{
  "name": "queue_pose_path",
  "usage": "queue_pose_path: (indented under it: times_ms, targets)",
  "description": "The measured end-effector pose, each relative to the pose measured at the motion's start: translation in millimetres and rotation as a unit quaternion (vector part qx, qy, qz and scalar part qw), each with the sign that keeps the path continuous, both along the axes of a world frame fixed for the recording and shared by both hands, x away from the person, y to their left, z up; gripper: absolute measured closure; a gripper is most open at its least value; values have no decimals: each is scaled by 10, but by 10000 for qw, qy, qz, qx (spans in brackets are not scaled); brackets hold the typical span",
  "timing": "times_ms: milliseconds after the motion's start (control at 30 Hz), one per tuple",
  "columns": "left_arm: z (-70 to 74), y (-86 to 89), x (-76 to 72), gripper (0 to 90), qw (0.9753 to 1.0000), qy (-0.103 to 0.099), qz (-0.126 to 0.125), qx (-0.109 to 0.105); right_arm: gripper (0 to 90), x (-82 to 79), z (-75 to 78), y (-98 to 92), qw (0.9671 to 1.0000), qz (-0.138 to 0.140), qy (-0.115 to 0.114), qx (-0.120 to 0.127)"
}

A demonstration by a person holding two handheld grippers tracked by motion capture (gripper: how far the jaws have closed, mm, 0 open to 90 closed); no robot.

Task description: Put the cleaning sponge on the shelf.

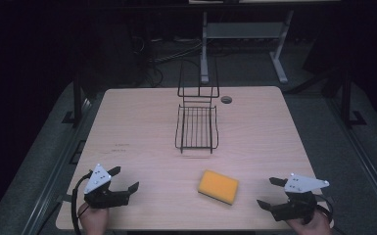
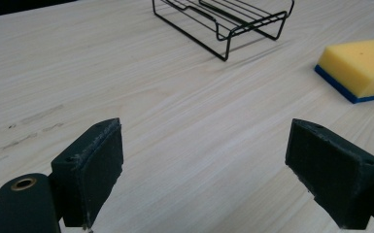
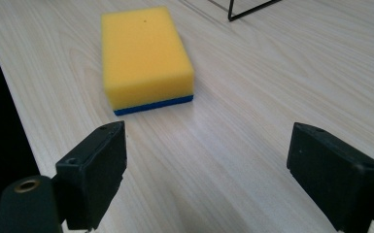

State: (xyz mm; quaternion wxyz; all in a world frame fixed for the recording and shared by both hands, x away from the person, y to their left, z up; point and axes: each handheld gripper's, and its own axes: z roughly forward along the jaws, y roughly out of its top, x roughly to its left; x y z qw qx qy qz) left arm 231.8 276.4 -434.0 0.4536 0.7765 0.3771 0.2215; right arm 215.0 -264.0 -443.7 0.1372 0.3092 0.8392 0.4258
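Flanking the sponge [image 1: 218,187] at eight and four o'clock, left gripper [image 1: 126,179] and right gripper [image 1: 268,192] gape, unladen, presumably readying a grasp.

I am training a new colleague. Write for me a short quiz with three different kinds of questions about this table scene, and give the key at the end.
1. True or false: the yellow sponge lies inside the black wire rack.
2. Multiple choice: how do the jaws of the right gripper stand? A) open and empty B) shut on the sponge C) shut on the rack
3. Fill in the missing word: the thin bottom layer of the sponge, seen in the right gripper view, is ____ in colour.

Key
1. False: it lies on the wooden table, nearer the person than the rack and apart from it.
2. A. The left gripper is open and empty too.
3. Blue.
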Motion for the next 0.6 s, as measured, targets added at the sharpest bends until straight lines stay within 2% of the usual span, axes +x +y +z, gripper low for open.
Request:
queue_pose_path:
  times_ms: [300, 433, 467, 600]
  targets:
    - [5, -18, 3, 129, 10000, -13, -54, -52, 136, -28, 59, 89, 9999, 139, 37, -55]
    - [6, 1, 5, 130, 10000, -33, -18, 5, 138, 4, 138, 241, 9990, 360, 77, -266]
    - [4, 20, 2, 130, 10000, -19, 14, -57, 138, 19, 172, 278, 9986, 403, 88, -323]
    - [11, 19, -5, 129, 10000, -49, 28, -60, 139, 57, 249, 349, 9976, 546, 125, -405]
